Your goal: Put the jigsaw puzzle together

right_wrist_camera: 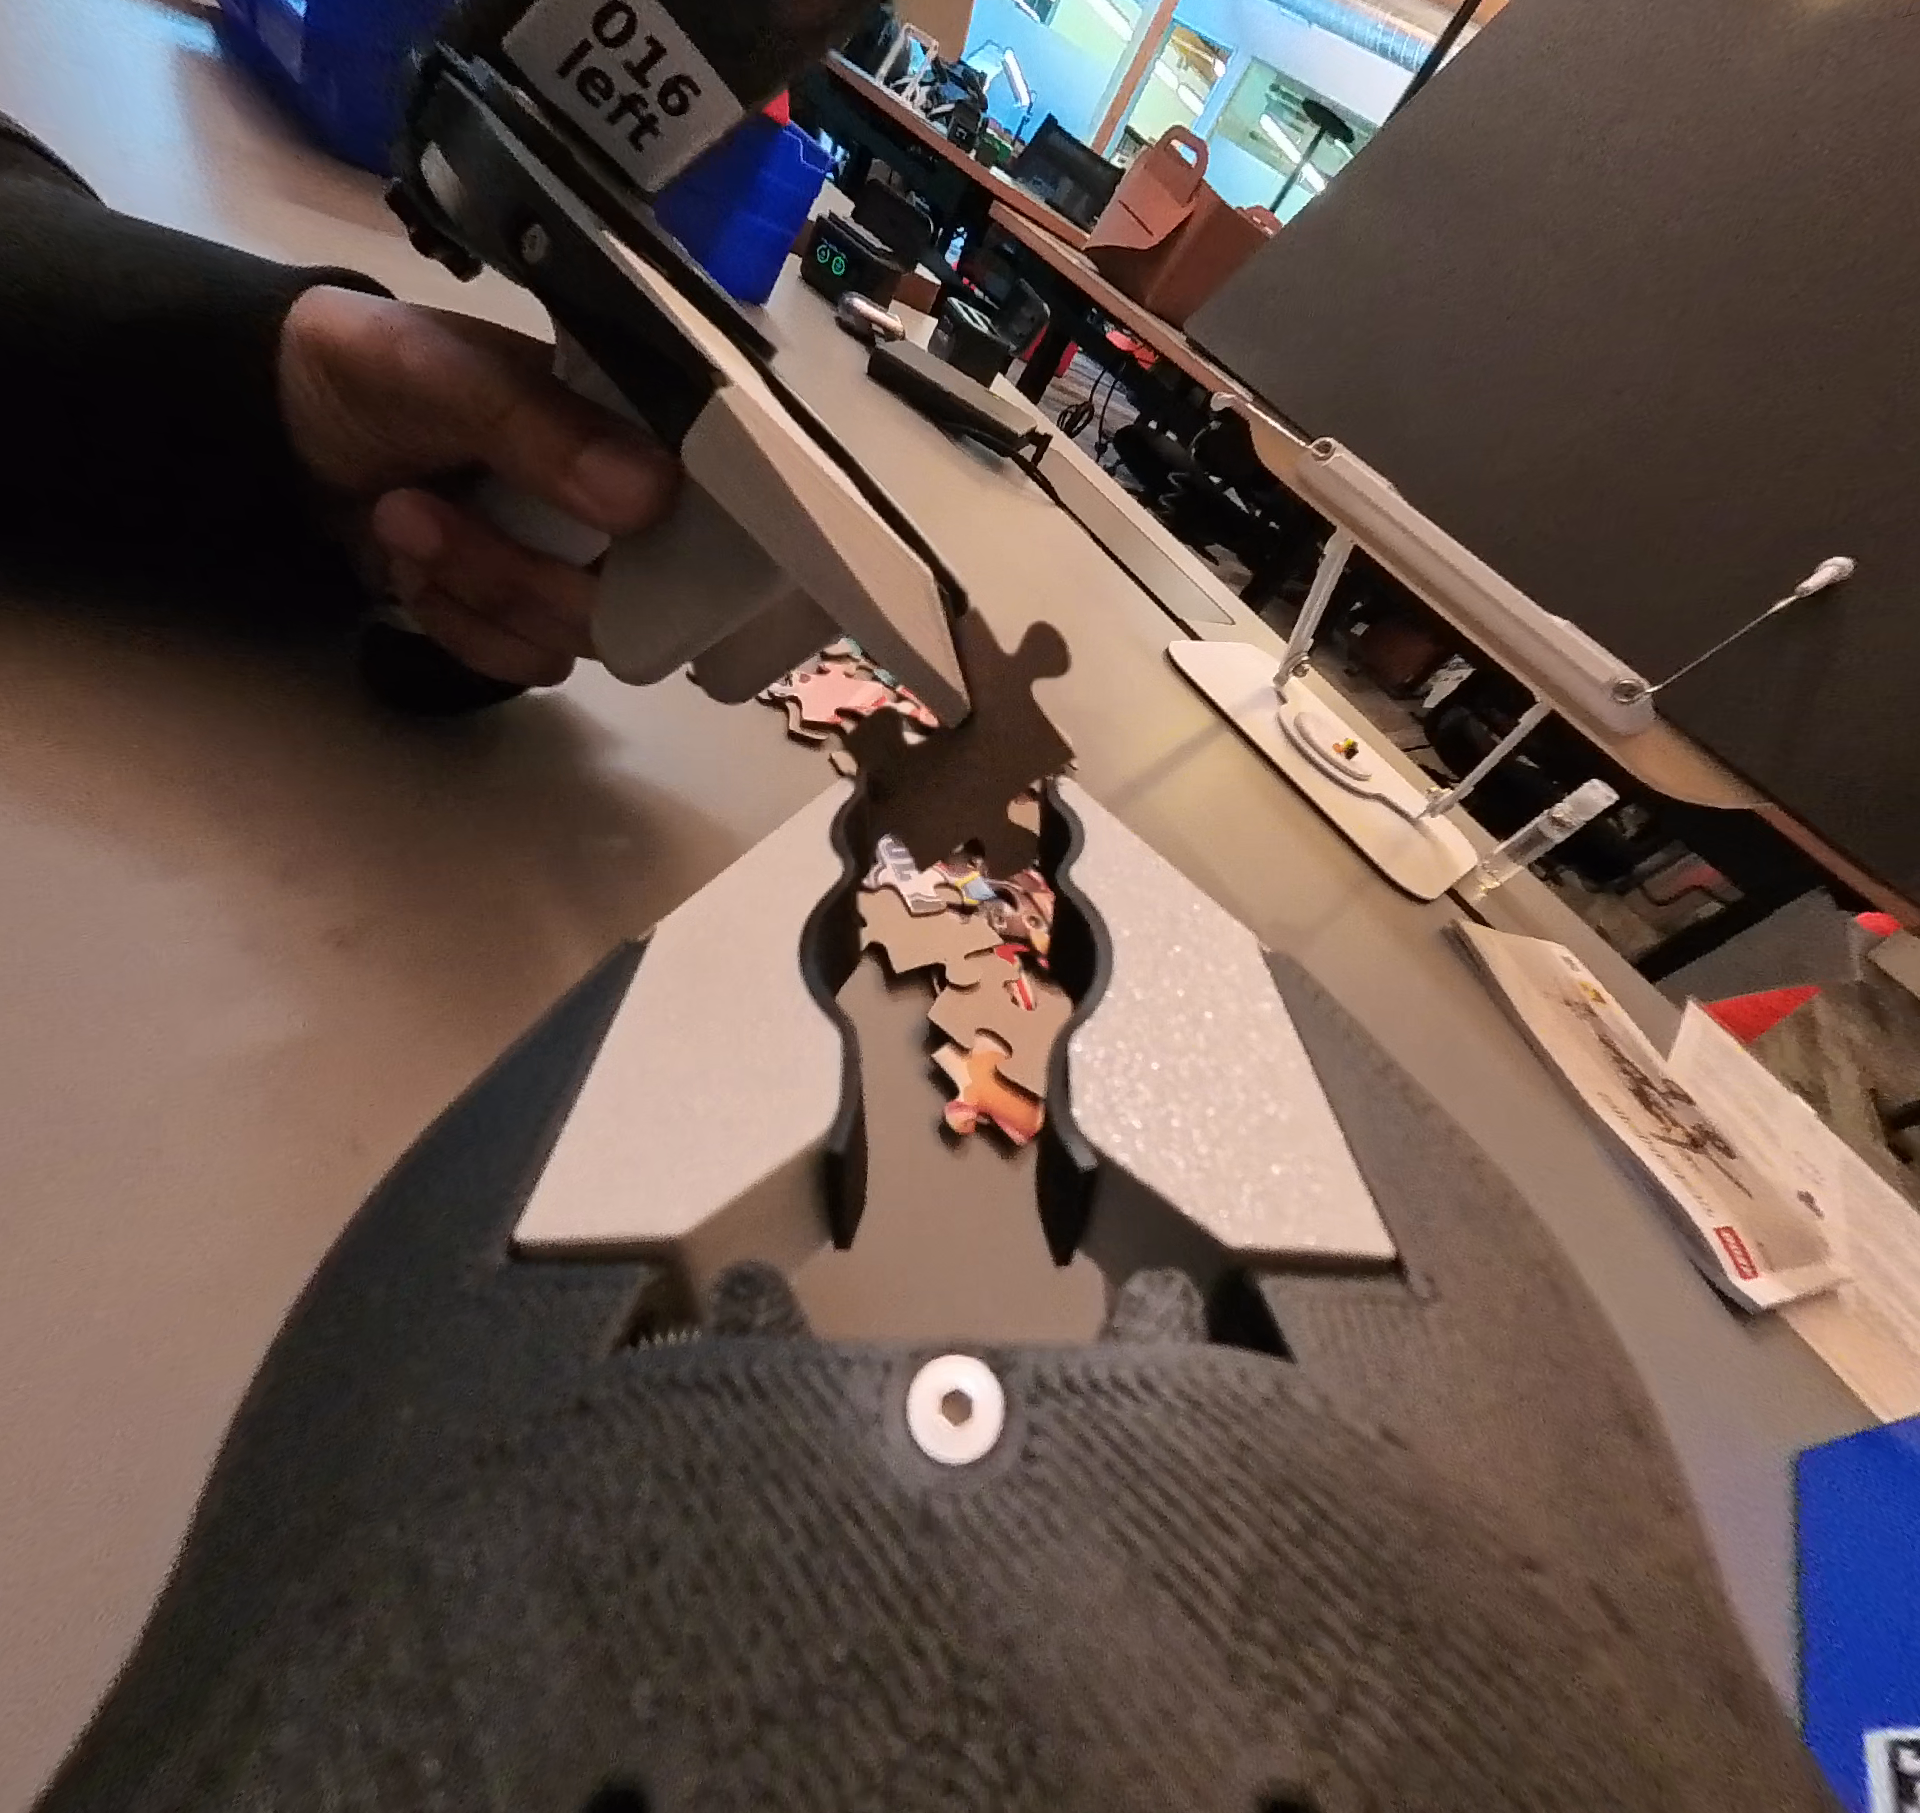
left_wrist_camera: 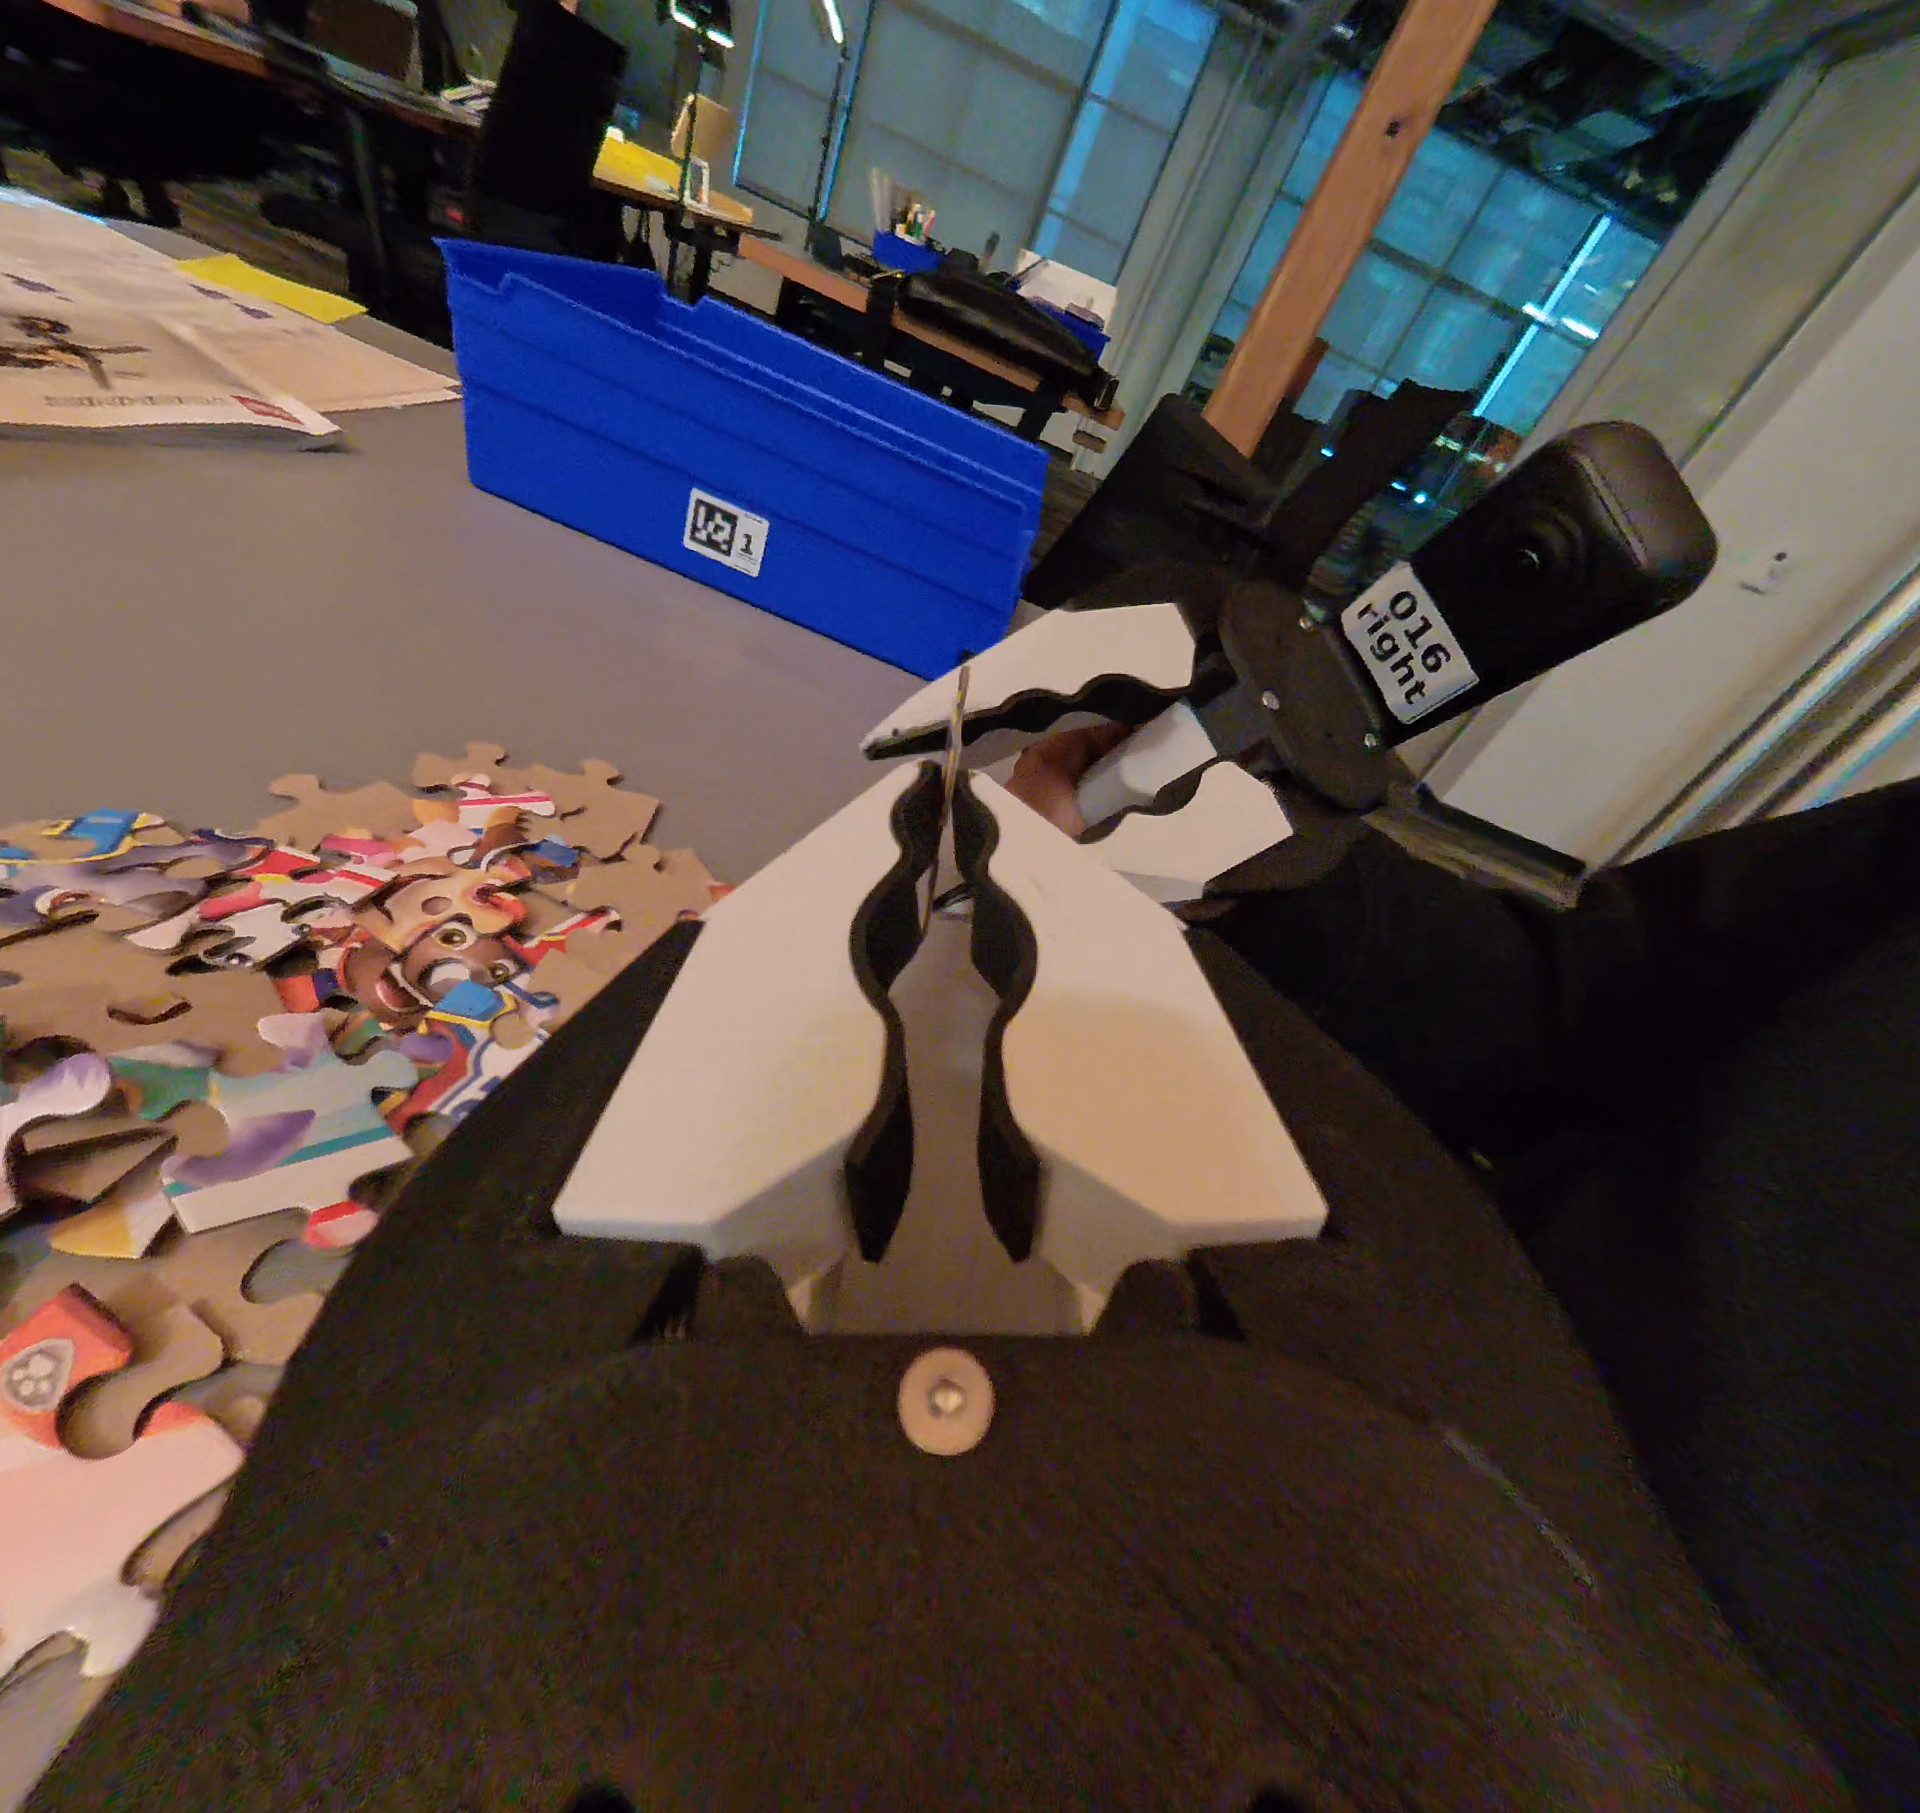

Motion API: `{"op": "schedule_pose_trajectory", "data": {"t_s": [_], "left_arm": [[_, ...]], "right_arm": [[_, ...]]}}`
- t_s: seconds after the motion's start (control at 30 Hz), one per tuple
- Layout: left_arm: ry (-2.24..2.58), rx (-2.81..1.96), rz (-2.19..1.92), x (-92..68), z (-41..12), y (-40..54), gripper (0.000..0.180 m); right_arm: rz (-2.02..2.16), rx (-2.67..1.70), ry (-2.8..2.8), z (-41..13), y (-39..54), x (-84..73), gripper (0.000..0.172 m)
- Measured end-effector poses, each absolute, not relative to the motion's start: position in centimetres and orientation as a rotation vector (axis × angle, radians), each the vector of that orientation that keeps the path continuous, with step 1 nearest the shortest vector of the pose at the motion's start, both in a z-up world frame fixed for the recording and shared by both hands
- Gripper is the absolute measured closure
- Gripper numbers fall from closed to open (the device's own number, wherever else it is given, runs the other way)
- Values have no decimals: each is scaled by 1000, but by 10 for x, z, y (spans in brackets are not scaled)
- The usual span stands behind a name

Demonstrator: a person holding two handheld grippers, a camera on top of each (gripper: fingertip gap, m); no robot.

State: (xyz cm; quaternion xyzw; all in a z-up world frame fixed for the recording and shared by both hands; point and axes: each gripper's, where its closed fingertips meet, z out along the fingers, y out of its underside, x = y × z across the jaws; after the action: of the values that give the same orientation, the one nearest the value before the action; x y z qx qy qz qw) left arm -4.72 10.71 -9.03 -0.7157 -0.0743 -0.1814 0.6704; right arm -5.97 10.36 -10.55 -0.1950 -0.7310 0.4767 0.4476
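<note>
Jaws of the left gripper (left_wrist_camera: 943, 795) pinched a thin brown cardboard puzzle piece (right_wrist_camera: 971, 745) edge-on; the right gripper (right_wrist_camera: 956, 818) stood narrowly open around it. Such a shallow tip-pinch could let it twist loose.

Grey table (left_wrist_camera: 312, 600), smooth matte top. Loose heap of jigsaw pieces (left_wrist_camera: 312, 953) at the near left, some picture-side up, some showing brown backing. Blue plastic bin (left_wrist_camera: 748, 454) stands farther back, a white sticker on its side. Printed booklet (left_wrist_camera: 135, 350) lies flat at far left, a yellow sheet (left_wrist_camera: 270, 288) just behind it. White lamp base (right_wrist_camera: 1340, 755) sits toward the table's edge.
</note>
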Motion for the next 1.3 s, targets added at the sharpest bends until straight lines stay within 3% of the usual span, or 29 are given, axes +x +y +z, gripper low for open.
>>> {"op": "schedule_pose_trajectory", "data": {"t_s": [0.27,0.4,0.53,0.63,0.7,0.9,1.3], "left_arm": [[-12,-1616,-203,-37,-86,103,180],[74,-1661,-204,-22,-93,107,180],[10,-1658,-221,-31,-93,107,175],[-88,-1650,-176,-48,-94,106,153],[-121,-1635,-158,-56,-92,104,149],[-157,-1609,-178,-60,-89,103,150],[-174,-1602,-178,-63,-89,102,153]], "right_arm": [[1661,-695,-1836,-91,110,-46,119],[1685,-689,-1926,-98,111,-39,135],[1598,-633,-1986,-106,111,-36,171],[1463,-632,-2021,-110,121,-35,172],[1314,-591,-2049,-112,130,-31,172],[823,-520,-2367,-156,150,-11,172],[889,-787,-2446,-158,191,6,156]]}}
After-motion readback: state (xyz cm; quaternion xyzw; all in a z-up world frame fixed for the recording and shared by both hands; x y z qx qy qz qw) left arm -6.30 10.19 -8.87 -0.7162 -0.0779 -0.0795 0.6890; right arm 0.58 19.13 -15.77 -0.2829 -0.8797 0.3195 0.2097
